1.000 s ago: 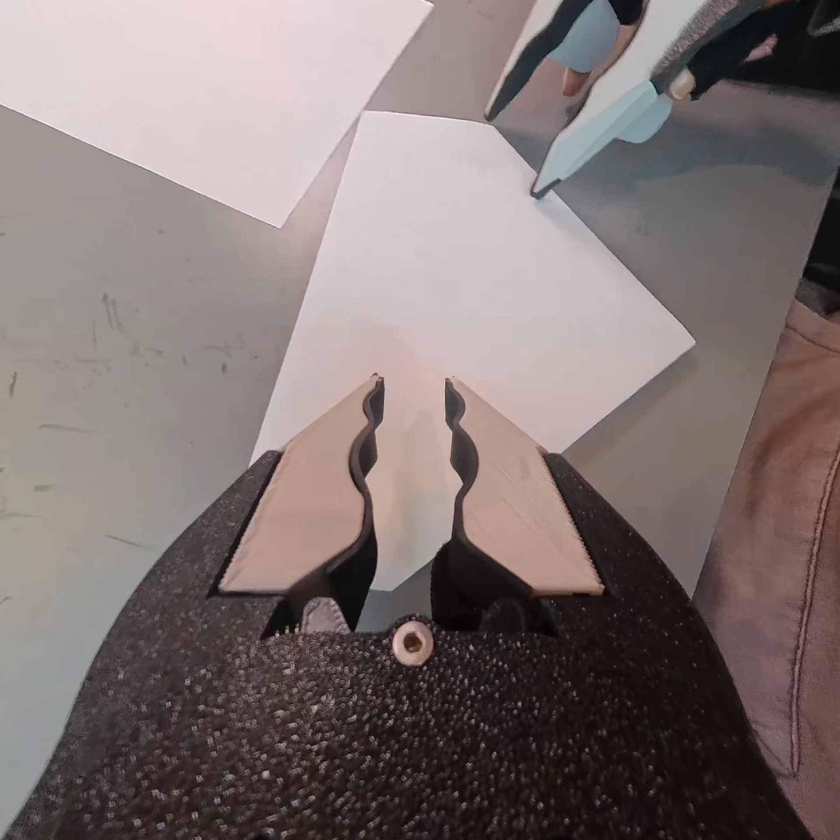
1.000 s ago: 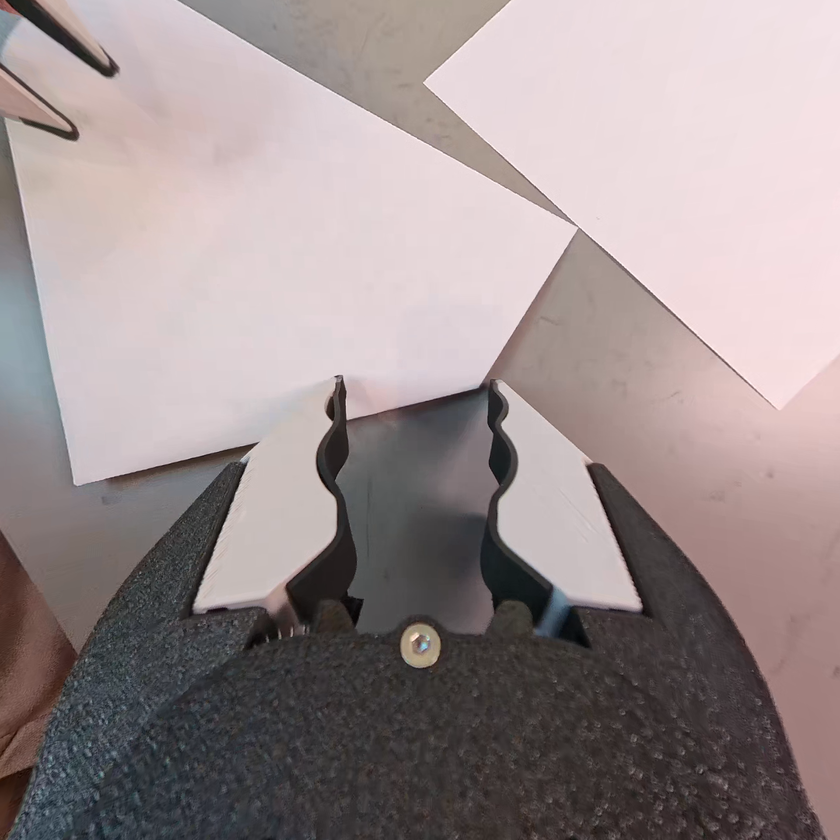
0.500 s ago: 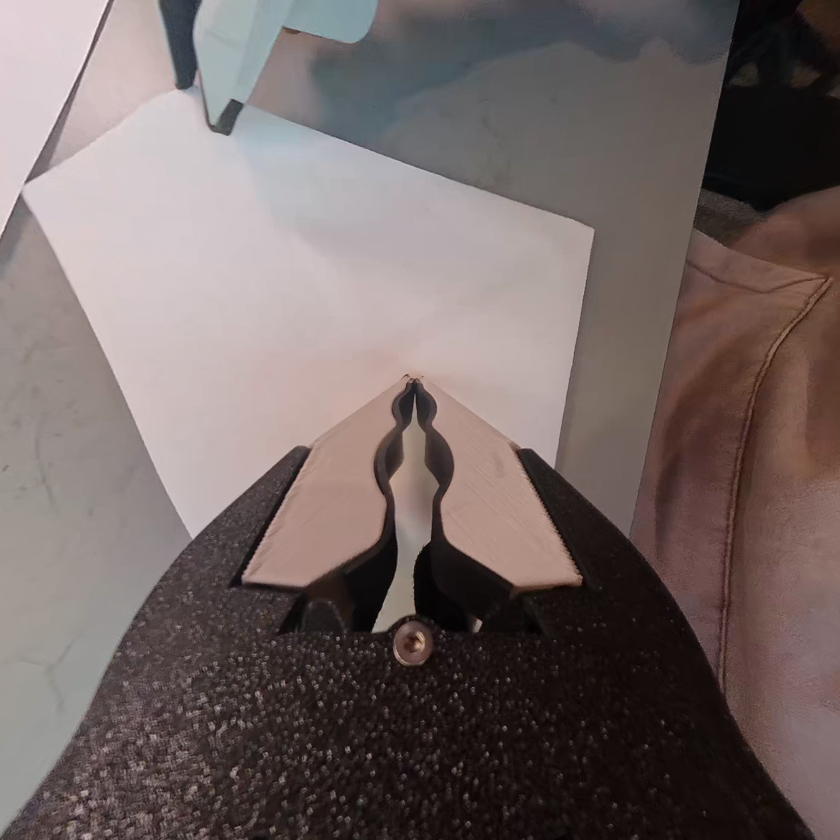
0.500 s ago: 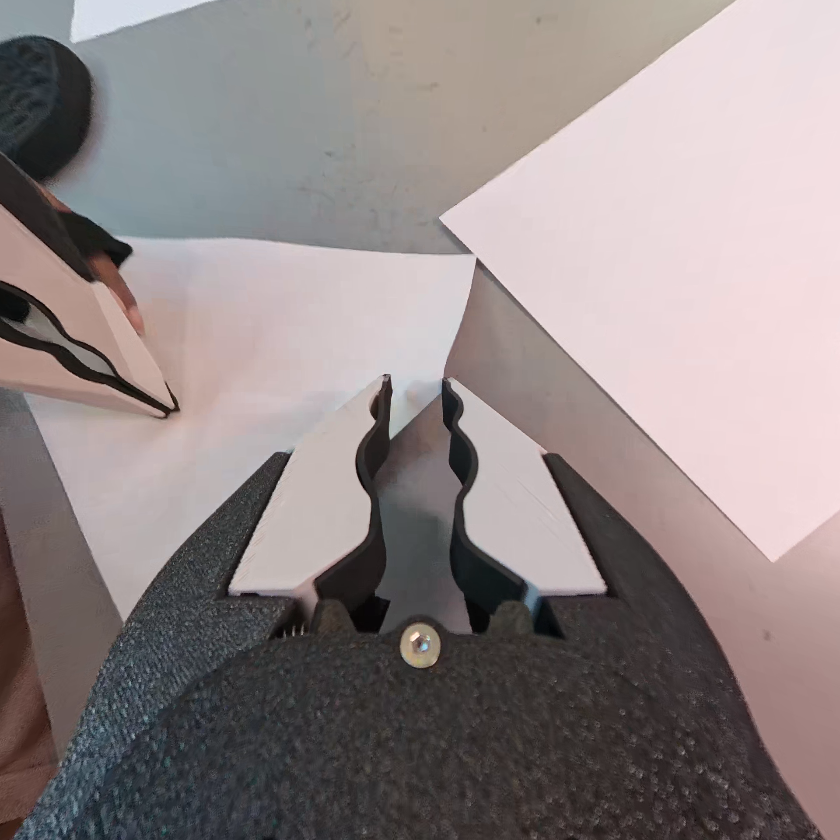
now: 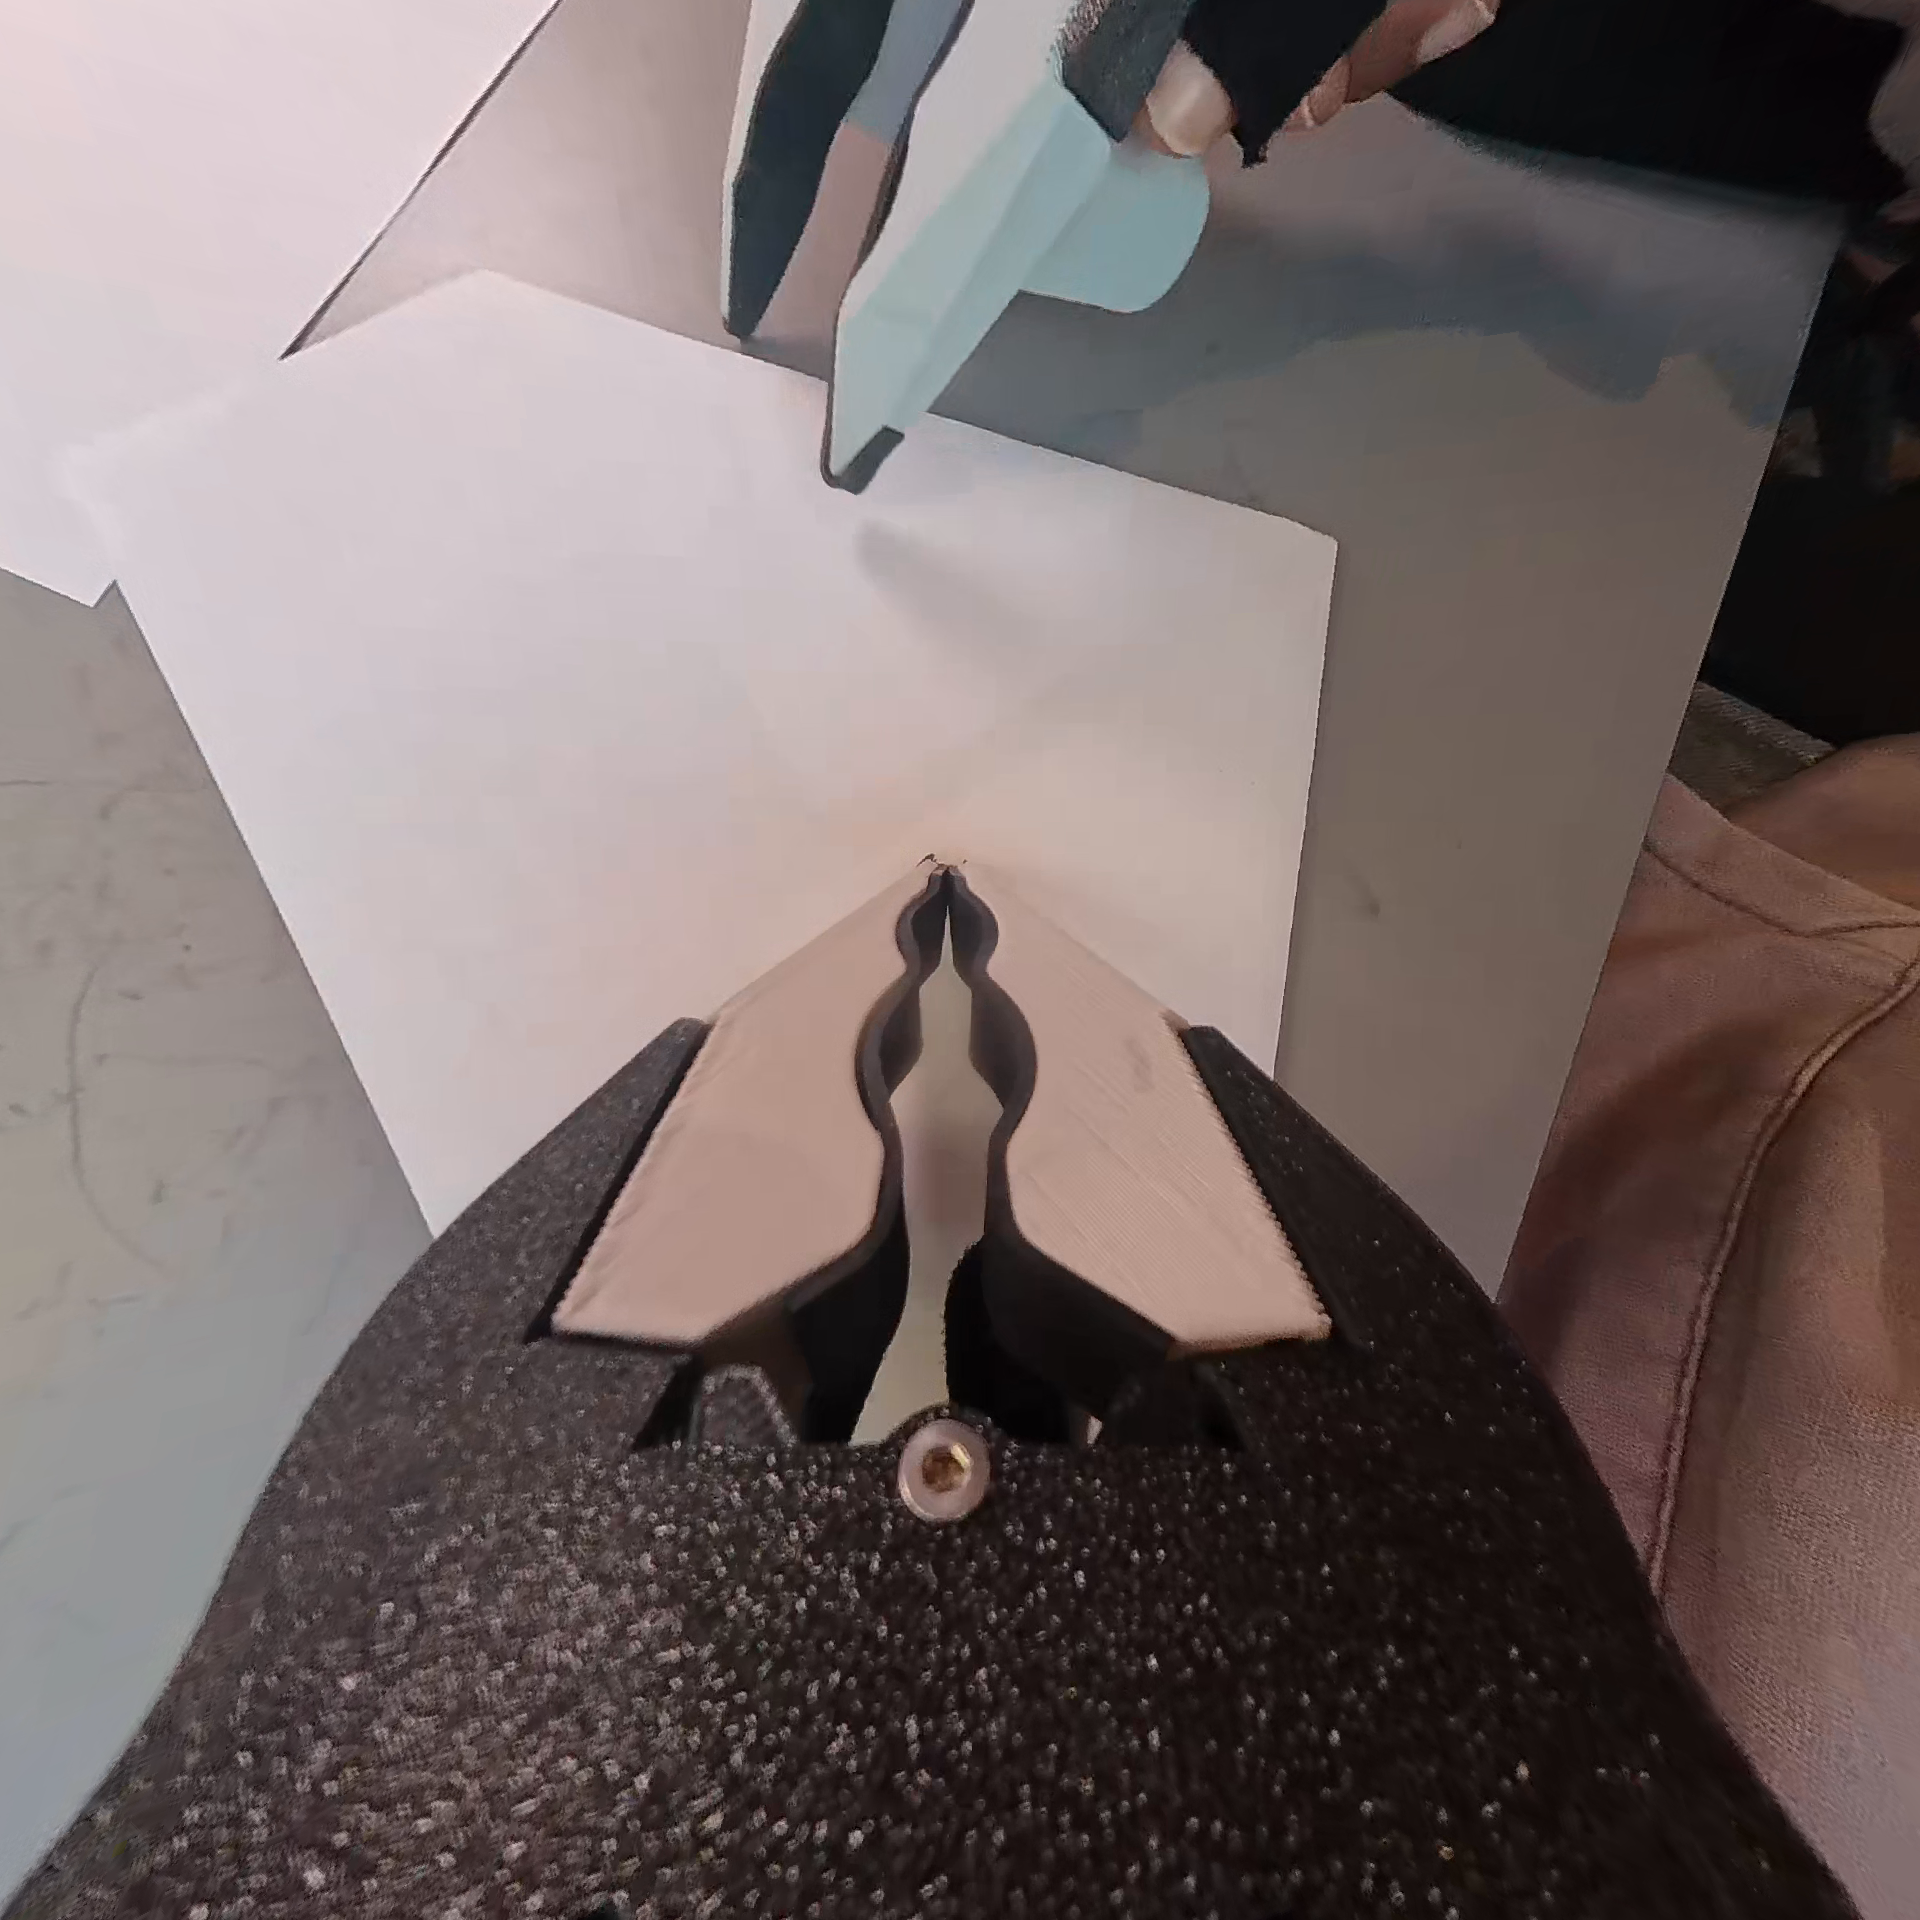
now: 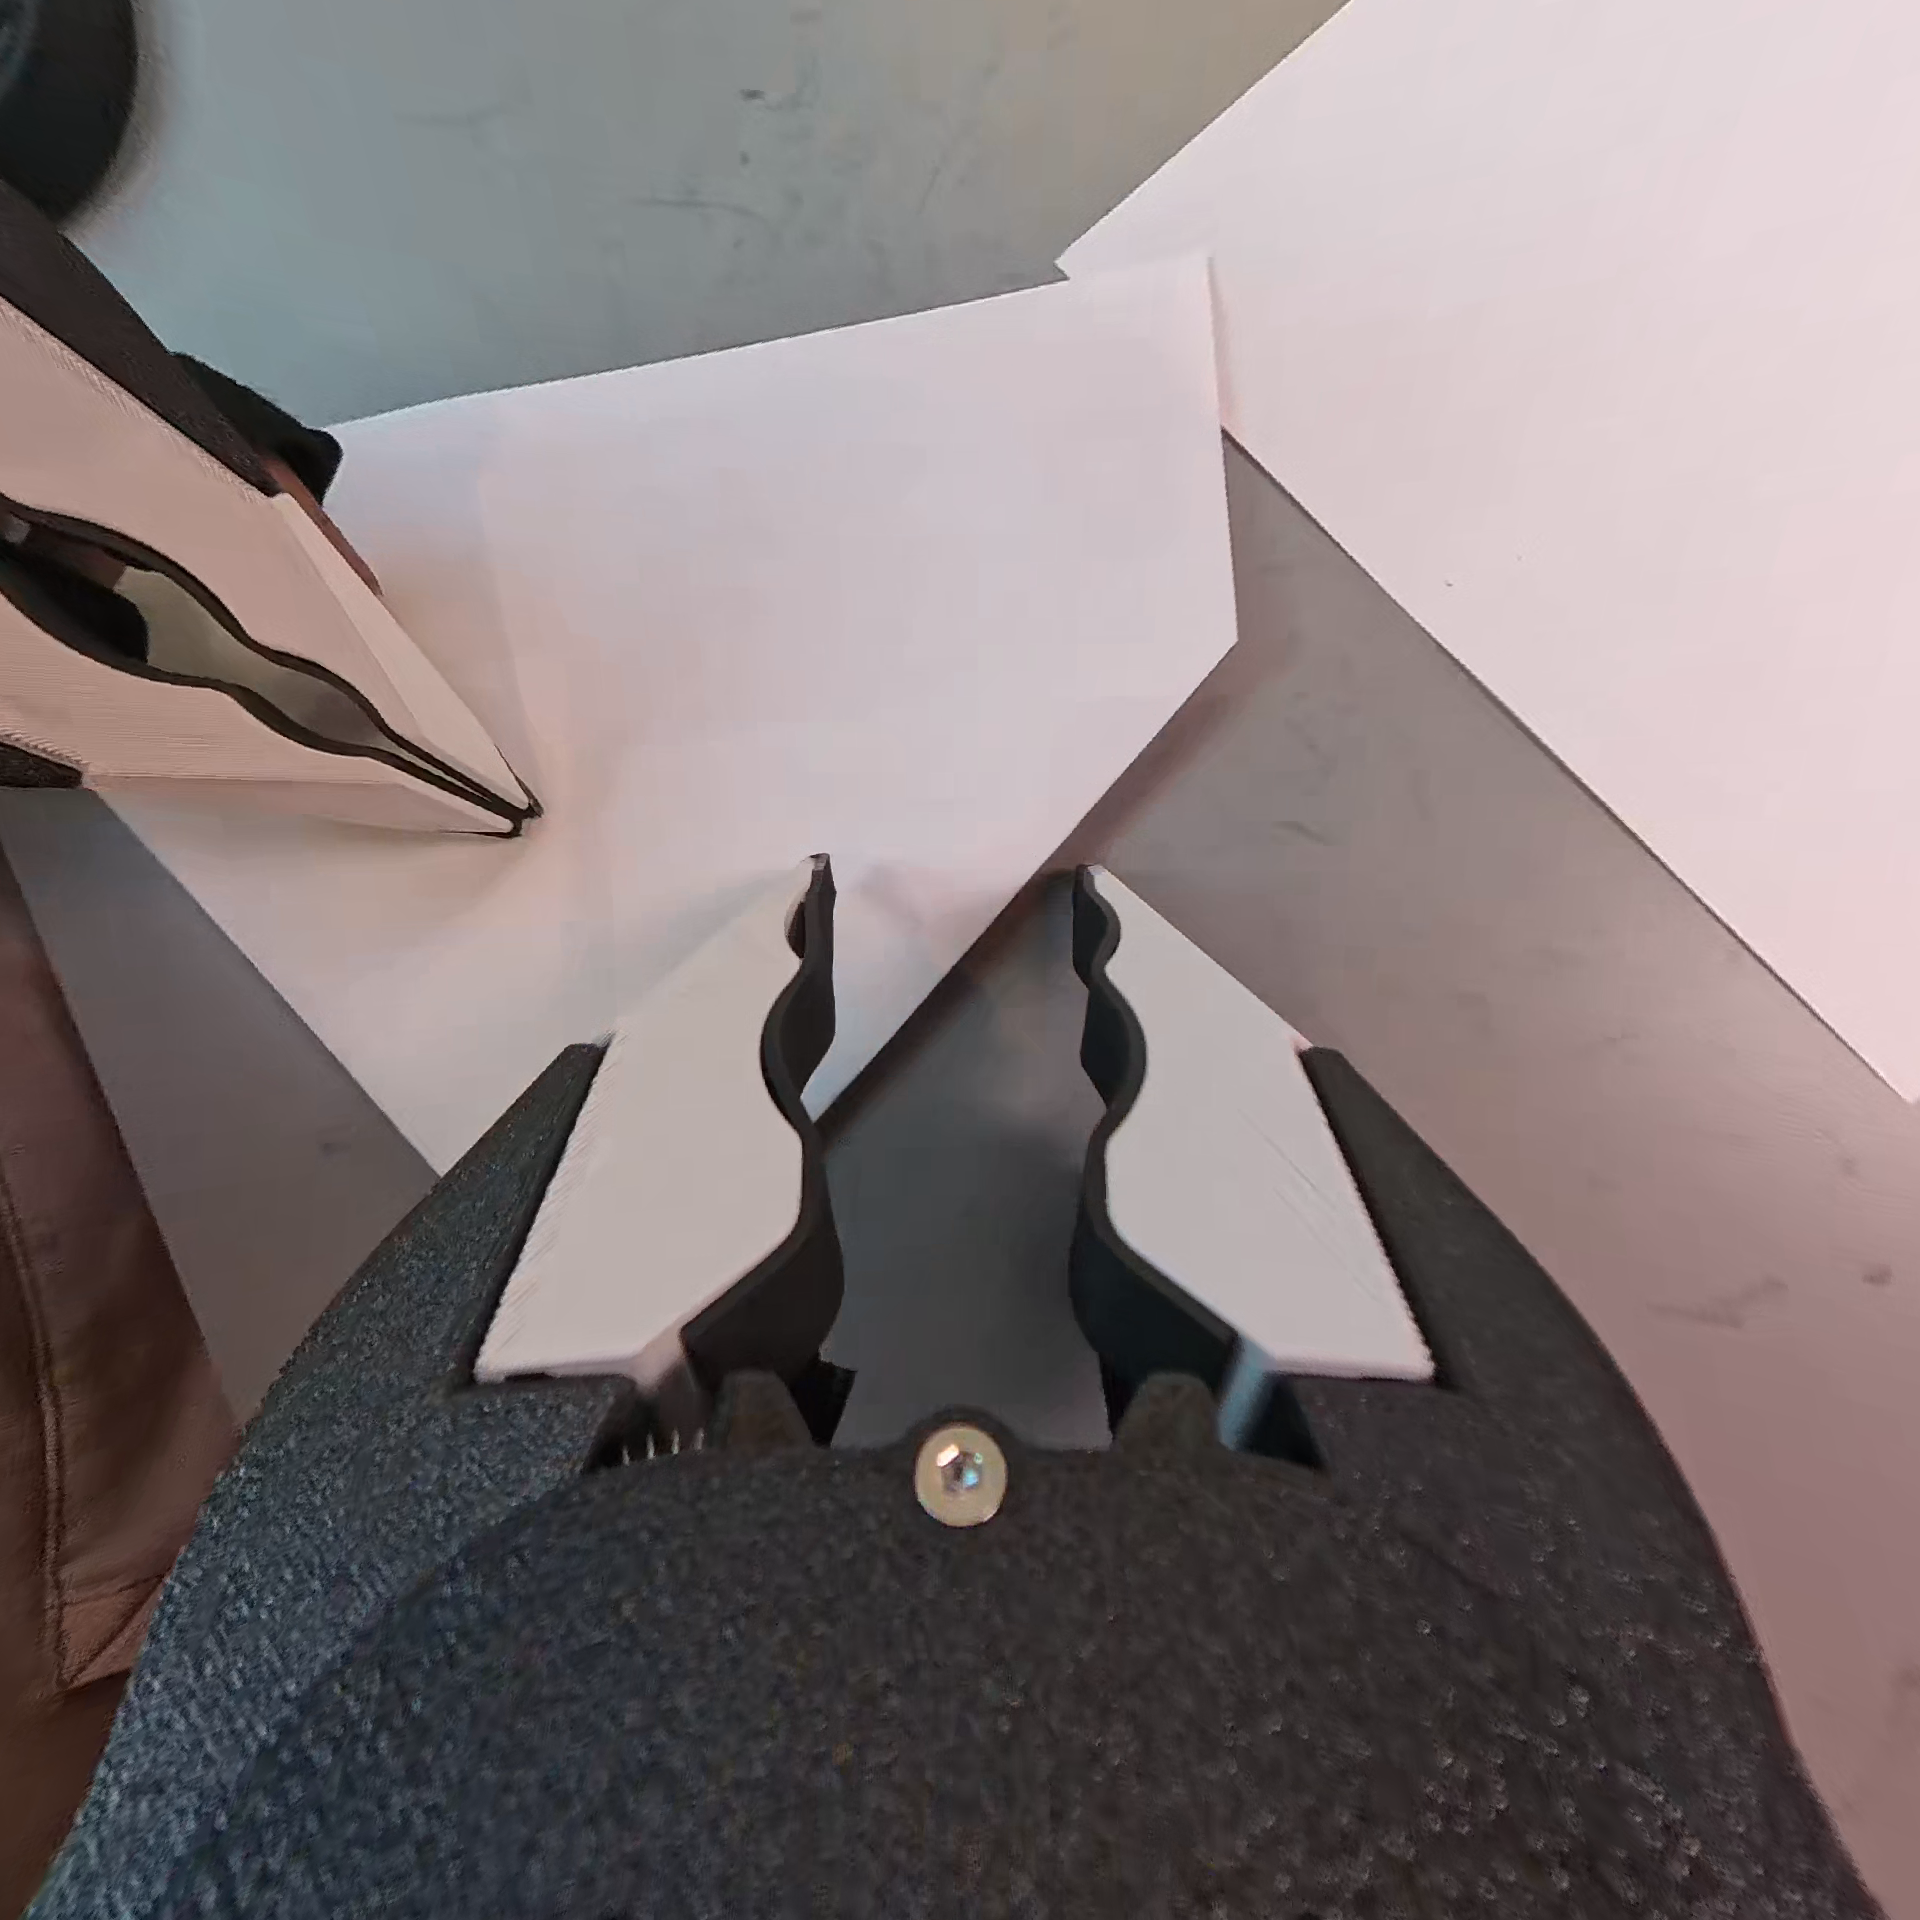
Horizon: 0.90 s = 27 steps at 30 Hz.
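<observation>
A white sheet of paper (image 5: pixel 675 675) lies on the grey table (image 5: pixel 156 935). My left gripper (image 5: pixel 943 873) is shut, its tips pressed down on the sheet near its right edge. It also shows in the right wrist view (image 6: pixel 525 816), shut, tip on the paper (image 6: pixel 831 582). My right gripper (image 6: pixel 953 873) is open and empty. It straddles the sheet's edge, with one finger over the paper and the other over bare table (image 6: pixel 1455 935). In the left wrist view the right gripper (image 5: pixel 800 405) stands at the sheet's far edge. The sheet's far corner overlaps a second sheet.
A second white sheet (image 5: pixel 208 156) lies beyond, also in the right wrist view (image 6: pixel 1558 416). A person's pinkish-brown garment (image 5: pixel 1714 1143) is along the table's edge. A hand in a black glove (image 5: pixel 1247 62) holds the right gripper.
My left gripper shut and came down on the sheet. My right gripper narrowed, then opened wider at the sheet's edge. The sheet has slid and now overlaps the second sheet.
</observation>
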Available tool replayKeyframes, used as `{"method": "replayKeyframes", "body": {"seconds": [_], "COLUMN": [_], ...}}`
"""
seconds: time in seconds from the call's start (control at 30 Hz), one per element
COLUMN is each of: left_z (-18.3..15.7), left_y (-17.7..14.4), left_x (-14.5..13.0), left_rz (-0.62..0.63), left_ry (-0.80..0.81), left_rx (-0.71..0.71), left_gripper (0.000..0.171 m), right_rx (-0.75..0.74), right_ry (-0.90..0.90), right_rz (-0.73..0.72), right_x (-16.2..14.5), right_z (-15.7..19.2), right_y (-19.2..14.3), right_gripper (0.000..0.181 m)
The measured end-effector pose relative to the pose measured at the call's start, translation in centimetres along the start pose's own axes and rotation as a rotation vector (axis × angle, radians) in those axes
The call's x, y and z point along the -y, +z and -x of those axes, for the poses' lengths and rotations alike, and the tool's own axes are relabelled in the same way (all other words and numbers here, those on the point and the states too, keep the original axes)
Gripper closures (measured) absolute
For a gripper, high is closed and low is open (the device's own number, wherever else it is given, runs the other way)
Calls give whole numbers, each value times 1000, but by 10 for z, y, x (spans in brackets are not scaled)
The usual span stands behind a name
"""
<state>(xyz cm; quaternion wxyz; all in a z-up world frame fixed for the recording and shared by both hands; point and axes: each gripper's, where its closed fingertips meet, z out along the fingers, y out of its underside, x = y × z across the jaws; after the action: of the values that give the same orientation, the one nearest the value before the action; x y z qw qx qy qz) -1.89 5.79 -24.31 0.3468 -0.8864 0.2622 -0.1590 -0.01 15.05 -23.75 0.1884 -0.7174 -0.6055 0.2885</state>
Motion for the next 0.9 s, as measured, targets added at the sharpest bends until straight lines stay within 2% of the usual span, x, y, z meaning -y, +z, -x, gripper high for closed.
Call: {"method": "replayKeyframes", "body": {"seconds": [0.1, 0.23, 0.37, 0.47, 0.6, 0.7, 0.73, 0.9], "left_z": [0, -4, -8, -13, 3, 18, 20, 27], "left_y": [2, 3, 6, 4, -20, -30, -30, -26], "left_x": [2, 4, 5, 5, 8, -8, -14, -24], "left_rz": [-17, -44, -50, -52, -84, -13, 9, 2], "left_ry": [-14, -36, -16, 3, -19, -37, -38, -12], "left_rx": [36, 62, 95, 63, 73, 62, 54, 100], "left_gripper": [171, 171, 171, 171, 168, 159, 158, 166], "right_rx": [-53, -125, -147, -151, -166, -175, -183, -162], "right_ry": [-39, -115, -141, -148, -164, -199, -213, -287], "right_rz": [36, 82, 37, 26, -8, -39, -49, -137], "right_x": [1, 2, 7, 7, 8, 10, 10, 21], "right_z": [1, 7, 18, 19, 15, 13, 12, 22], "right_y": [4, 11, 18, 18, 16, 15, 15, 13], "right_gripper": [133, 118, 122, 125, 136, 146, 156, 177]}}
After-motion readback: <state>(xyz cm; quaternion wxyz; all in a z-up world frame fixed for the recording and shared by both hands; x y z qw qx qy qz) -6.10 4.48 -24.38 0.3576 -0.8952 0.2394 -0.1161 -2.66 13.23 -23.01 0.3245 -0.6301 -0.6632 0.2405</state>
